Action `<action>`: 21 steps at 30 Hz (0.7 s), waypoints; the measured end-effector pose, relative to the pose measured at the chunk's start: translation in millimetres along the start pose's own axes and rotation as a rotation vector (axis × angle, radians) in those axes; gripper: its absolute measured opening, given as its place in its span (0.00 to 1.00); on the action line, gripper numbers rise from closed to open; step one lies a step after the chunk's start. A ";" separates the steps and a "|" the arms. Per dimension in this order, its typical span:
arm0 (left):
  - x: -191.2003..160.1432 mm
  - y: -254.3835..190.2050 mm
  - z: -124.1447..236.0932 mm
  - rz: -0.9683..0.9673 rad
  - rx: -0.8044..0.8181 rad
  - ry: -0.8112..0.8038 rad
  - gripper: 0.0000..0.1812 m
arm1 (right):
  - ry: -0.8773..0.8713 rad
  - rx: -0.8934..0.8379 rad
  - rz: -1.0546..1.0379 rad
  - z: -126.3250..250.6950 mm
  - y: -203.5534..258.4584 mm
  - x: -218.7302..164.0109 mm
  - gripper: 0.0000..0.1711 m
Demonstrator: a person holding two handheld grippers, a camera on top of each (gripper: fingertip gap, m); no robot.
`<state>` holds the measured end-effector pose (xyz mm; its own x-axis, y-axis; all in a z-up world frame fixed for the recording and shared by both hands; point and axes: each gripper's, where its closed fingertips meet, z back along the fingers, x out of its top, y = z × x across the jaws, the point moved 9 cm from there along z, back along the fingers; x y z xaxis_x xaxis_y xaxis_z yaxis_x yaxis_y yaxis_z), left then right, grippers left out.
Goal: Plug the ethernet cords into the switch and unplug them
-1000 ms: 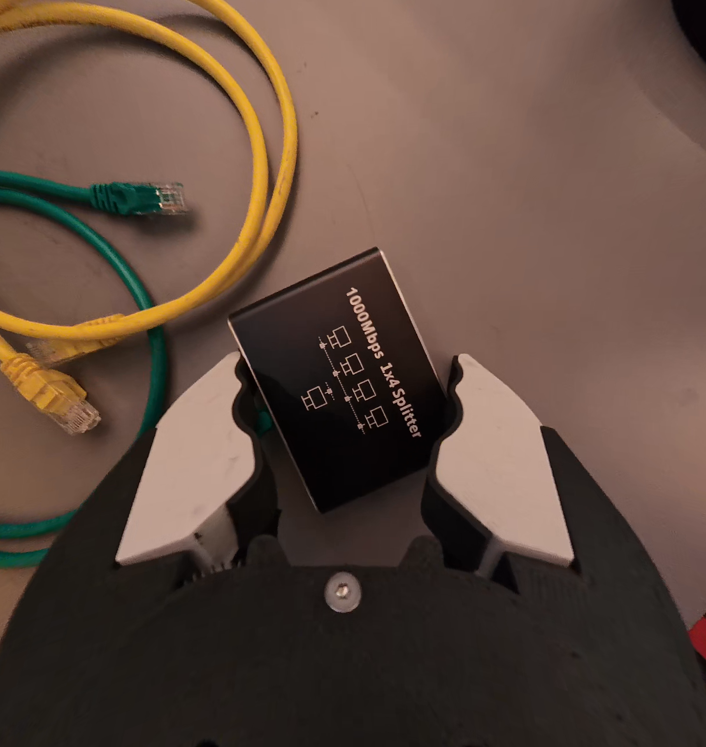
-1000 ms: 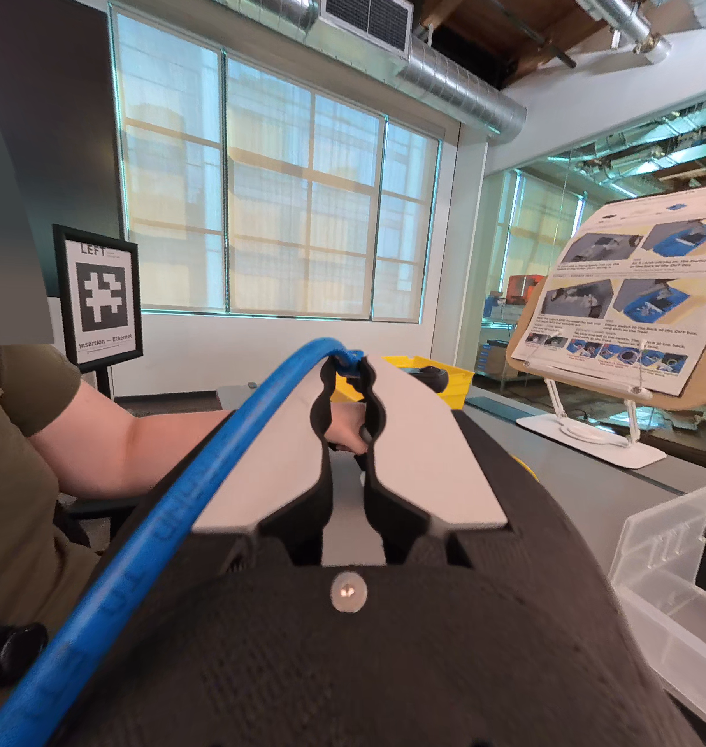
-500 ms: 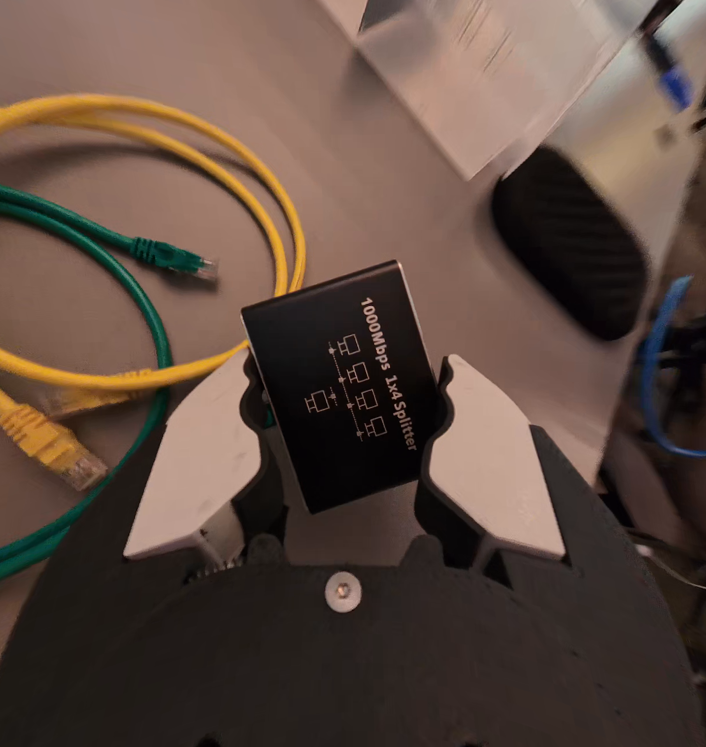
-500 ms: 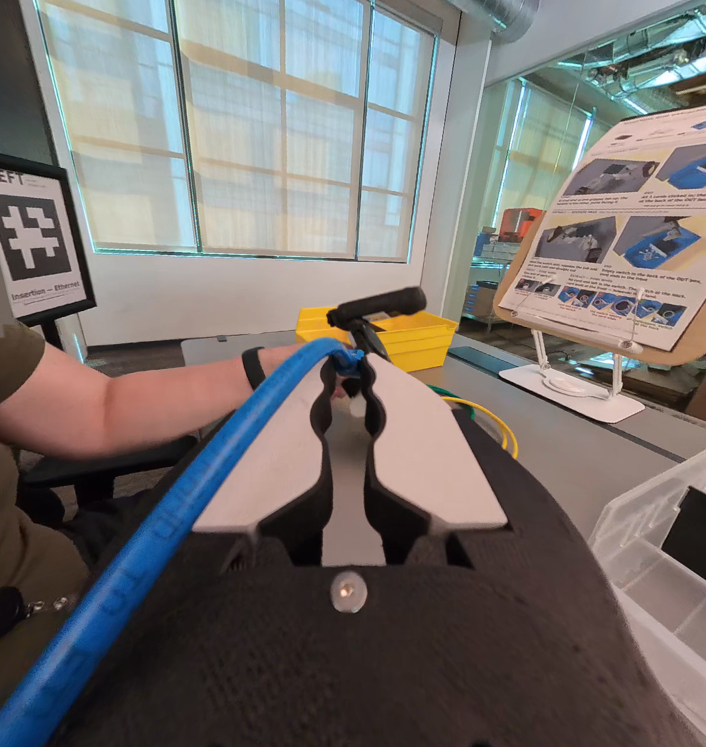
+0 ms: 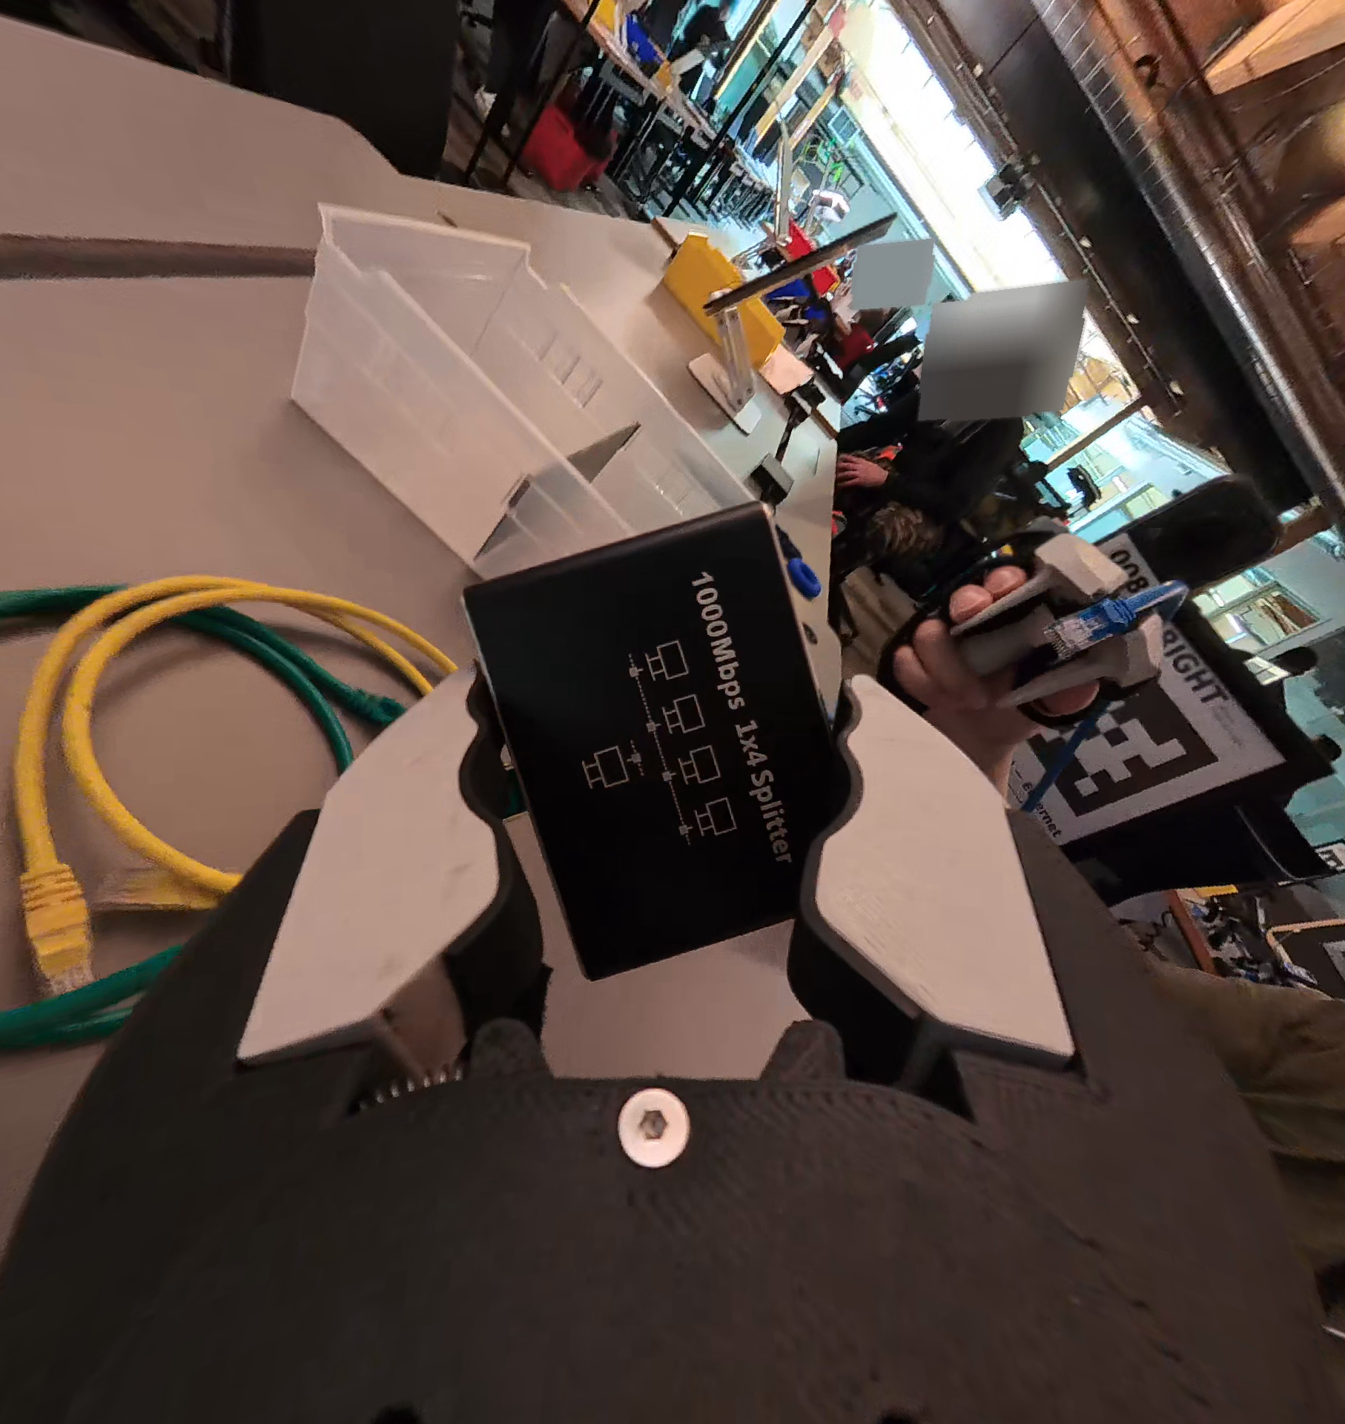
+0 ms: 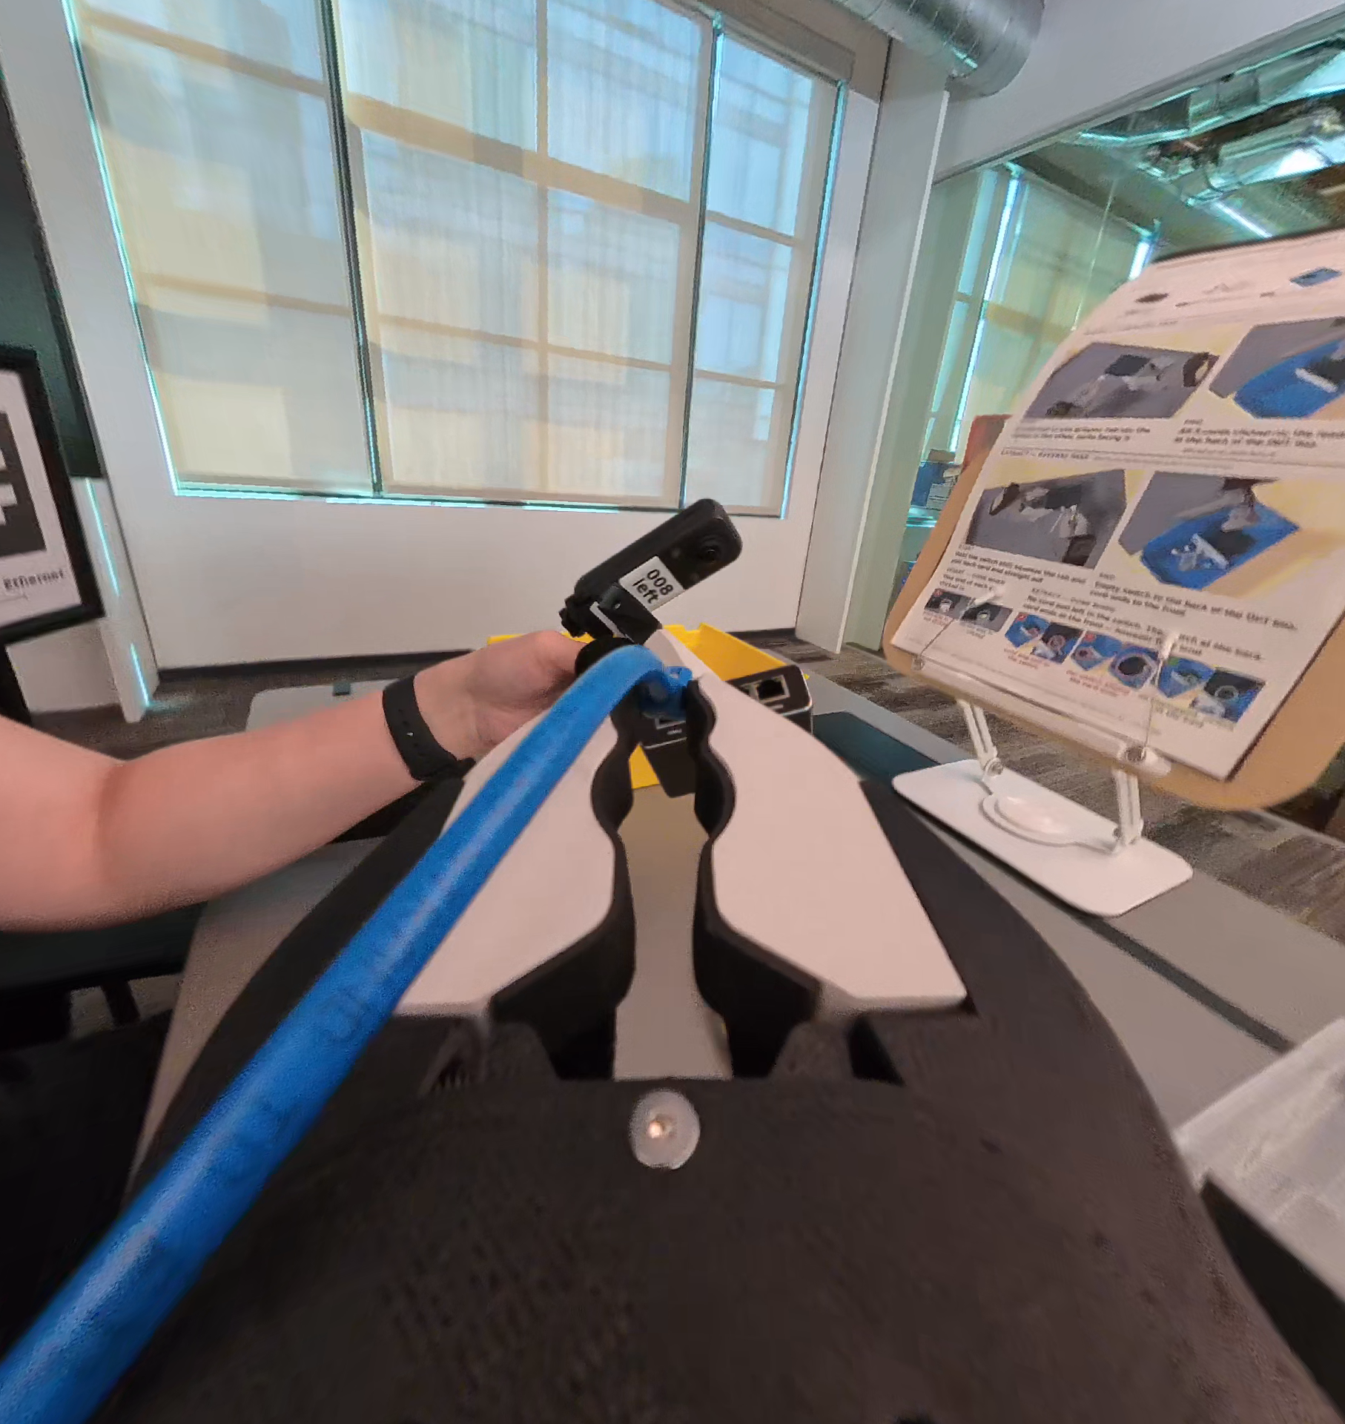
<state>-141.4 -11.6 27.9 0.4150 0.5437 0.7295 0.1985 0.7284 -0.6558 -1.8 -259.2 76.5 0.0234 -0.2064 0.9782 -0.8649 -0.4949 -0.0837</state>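
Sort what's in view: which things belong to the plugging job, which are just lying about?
In the job:
- switch, shut in the left gripper
- blue cord, plug end pinched in the right gripper
- yellow cord and green cord, waiting on the table

Lying about:
- clear plastic bin
- yellow bin
- instruction board on its stand

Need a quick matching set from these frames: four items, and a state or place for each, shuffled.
1. switch
2. blue cord
3. yellow cord
4. clear bin

A. pinched in the right gripper
B. loose on the table, plug free
C. clamped in the left gripper
D. standing on the table behind the cords

Pairs: 1-C, 2-A, 3-B, 4-D
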 end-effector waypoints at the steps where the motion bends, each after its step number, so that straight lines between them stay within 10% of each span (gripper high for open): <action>1: 6.1 -0.1 -0.9 -0.002 -0.006 -0.004 0.45 | 0.014 0.014 0.026 -7.6 -5.8 5.3 0.07; 21: 69.0 7.5 9.2 -0.101 0.013 -0.077 0.45 | 0.167 0.130 0.491 -116.6 -76.1 32.1 0.06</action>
<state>-119.5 35.2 75.1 0.3238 0.4973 0.8049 0.2242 0.7862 -0.5759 6.3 -129.8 136.4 -0.4577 -0.3078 0.8341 -0.6848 -0.4763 -0.5515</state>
